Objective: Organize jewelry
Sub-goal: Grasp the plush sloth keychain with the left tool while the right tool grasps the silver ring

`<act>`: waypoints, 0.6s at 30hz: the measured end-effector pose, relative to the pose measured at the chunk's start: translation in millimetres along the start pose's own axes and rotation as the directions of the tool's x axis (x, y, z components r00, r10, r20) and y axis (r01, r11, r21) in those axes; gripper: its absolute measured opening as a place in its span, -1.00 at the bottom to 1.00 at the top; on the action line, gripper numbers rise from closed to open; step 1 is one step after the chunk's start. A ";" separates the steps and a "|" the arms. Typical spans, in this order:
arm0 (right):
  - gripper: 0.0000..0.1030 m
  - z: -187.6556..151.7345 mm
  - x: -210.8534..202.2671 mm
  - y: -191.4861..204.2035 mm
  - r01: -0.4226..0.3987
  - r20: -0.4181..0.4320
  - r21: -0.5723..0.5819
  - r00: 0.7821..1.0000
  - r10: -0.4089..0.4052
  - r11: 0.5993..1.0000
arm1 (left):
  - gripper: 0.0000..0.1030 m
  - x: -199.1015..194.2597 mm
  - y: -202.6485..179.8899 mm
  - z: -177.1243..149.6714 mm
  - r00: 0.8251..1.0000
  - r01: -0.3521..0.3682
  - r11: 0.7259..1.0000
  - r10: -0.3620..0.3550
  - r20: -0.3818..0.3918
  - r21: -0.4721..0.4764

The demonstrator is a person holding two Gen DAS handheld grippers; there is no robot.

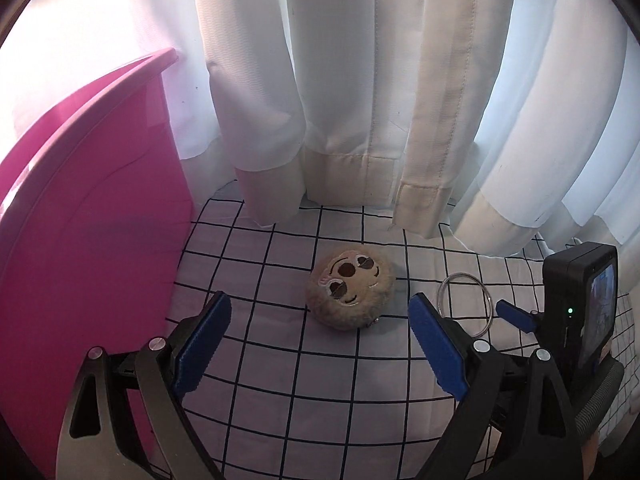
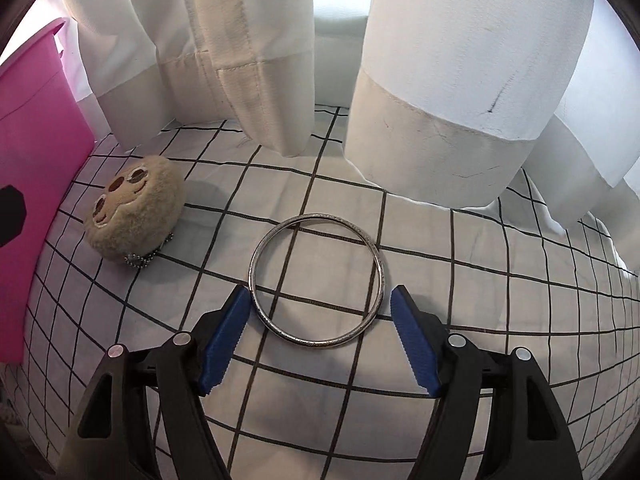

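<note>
left gripper (image 1: 320, 332): fingers apart, empty, round beige plush face keychain (image 1: 351, 289) ahead | right gripper (image 2: 320, 320): fingers apart, flanking silver metal bangle (image 2: 316, 268) lying flat on black-grid white cloth (image 2: 460, 280) | pink plastic bin (image 1: 80, 220) left

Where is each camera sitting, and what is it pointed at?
Left wrist: on the left claw, angled down at the plush toy; its open blue fingers show, and the right claw at the right.
Right wrist: on the right claw, angled down at the bangle, between its open fingers.
Shared: toy, bangle, pink bin, curtains, grid cloth.
</note>
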State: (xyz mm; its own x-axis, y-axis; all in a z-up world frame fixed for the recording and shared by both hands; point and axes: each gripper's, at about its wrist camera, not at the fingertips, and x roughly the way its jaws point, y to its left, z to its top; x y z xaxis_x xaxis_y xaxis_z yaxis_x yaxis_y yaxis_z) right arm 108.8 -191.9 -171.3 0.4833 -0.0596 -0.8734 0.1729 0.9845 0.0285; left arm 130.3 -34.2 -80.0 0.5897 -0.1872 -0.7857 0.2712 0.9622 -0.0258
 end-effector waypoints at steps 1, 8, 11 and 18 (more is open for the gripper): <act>0.34 -0.1 1.1 -3.9 -0.013 -0.002 0.008 1.000 0.013 1.000 | 0.71 7.7 -2.1 0.0 1.000 0.002 1.000 -0.002 -0.008 0.007; 0.45 0.8 5.5 -16.3 -0.012 0.013 -0.010 1.000 0.012 1.000 | 0.71 46.7 -7.8 -2.6 0.999 0.003 0.999 -0.001 -0.047 0.039; 0.48 -0.7 6.1 -20.0 -0.012 0.023 -0.010 1.000 0.012 1.000 | 0.71 55.6 -8.5 -3.5 0.999 -0.006 0.999 0.009 -0.053 0.042; 0.52 7.9 9.2 -25.3 -0.003 0.029 0.005 1.000 0.003 1.000 | 0.71 77.8 -9.5 -0.9 0.998 -0.006 0.999 0.008 -0.064 0.042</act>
State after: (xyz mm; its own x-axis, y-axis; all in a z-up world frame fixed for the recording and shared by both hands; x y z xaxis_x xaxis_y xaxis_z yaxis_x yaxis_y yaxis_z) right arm 115.6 -218.7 -176.2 0.5081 -0.0615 -0.8591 0.1759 0.9838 0.0336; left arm 172.9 -57.8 -141.4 0.5419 -0.1662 -0.8238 0.2994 0.9541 0.0045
